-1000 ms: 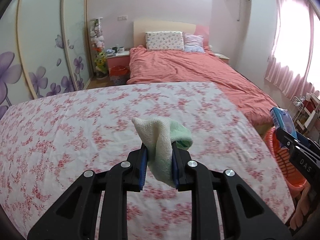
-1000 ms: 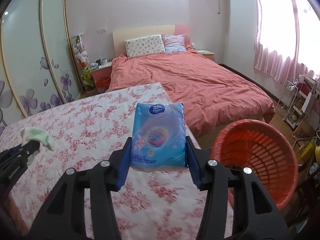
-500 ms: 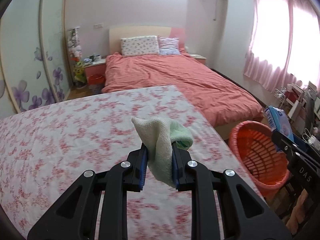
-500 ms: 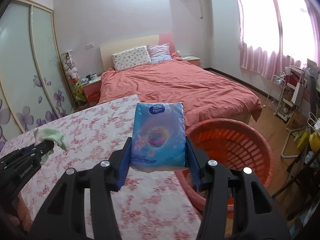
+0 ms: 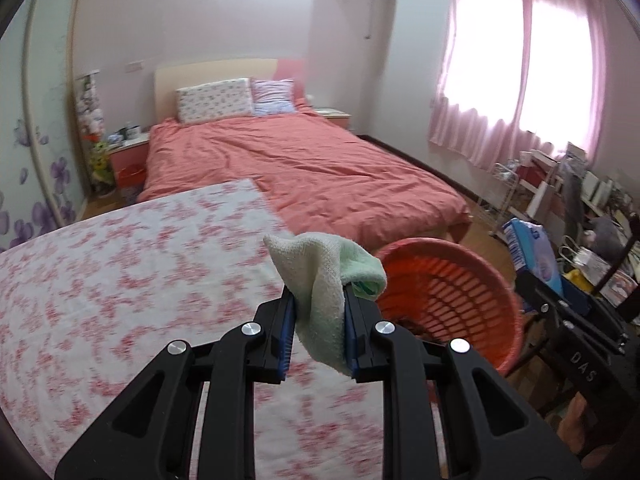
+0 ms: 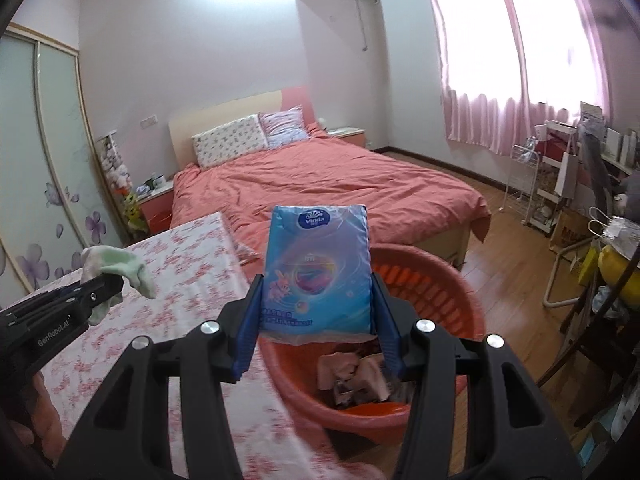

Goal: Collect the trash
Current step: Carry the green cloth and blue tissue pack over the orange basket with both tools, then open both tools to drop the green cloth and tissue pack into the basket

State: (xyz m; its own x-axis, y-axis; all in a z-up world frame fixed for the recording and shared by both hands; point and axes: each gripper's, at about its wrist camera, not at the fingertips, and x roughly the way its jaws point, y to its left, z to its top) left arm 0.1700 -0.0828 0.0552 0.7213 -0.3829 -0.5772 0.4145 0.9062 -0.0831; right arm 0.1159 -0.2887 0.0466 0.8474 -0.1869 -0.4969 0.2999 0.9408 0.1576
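Far left: wardrobe doors (image 6: 48, 184) with purple flower print, a nightstand (image 6: 156, 204) against the wall beside them.

Left foreground: floral-print surface (image 5: 120, 280), pink on white, blurred in both views.

Your left gripper (image 5: 320, 320) is over the right edge of that surface. Its blue pads (image 5: 285, 334) are pinched on a pale green cloth (image 5: 324, 280); the cloth bunches up above the jaws and a tail hangs below them. In the right wrist view, the same left gripper (image 6: 94, 294) shows at the left edge with the cloth (image 6: 116, 266) draped over its tip.

Centre: bed (image 6: 340, 188) with salmon cover and two pillows (image 6: 248, 140) at the headboard, behind the floral surface.

Centre-right: your right gripper (image 6: 316, 324) is clamped on a blue tissue pack (image 6: 318, 268), "Vinda" logo at top, held upright between the blue pads (image 6: 250, 320). The pack sits over the near part of the orange basket (image 6: 460, 292). Crumpled pinkish scraps (image 6: 352, 372) lie in the basket's bottom, right below the pack.

In the left wrist view, the basket (image 5: 460, 280) stands just right of the cloth, on the floor next to the floral surface, and the tissue pack (image 5: 532, 252) shows edge-on beyond its right rim.

Right: pink curtains (image 5: 520, 80) over a bright window, wood floor (image 6: 508, 248), cluttered white racks (image 6: 536, 184) along the wall.
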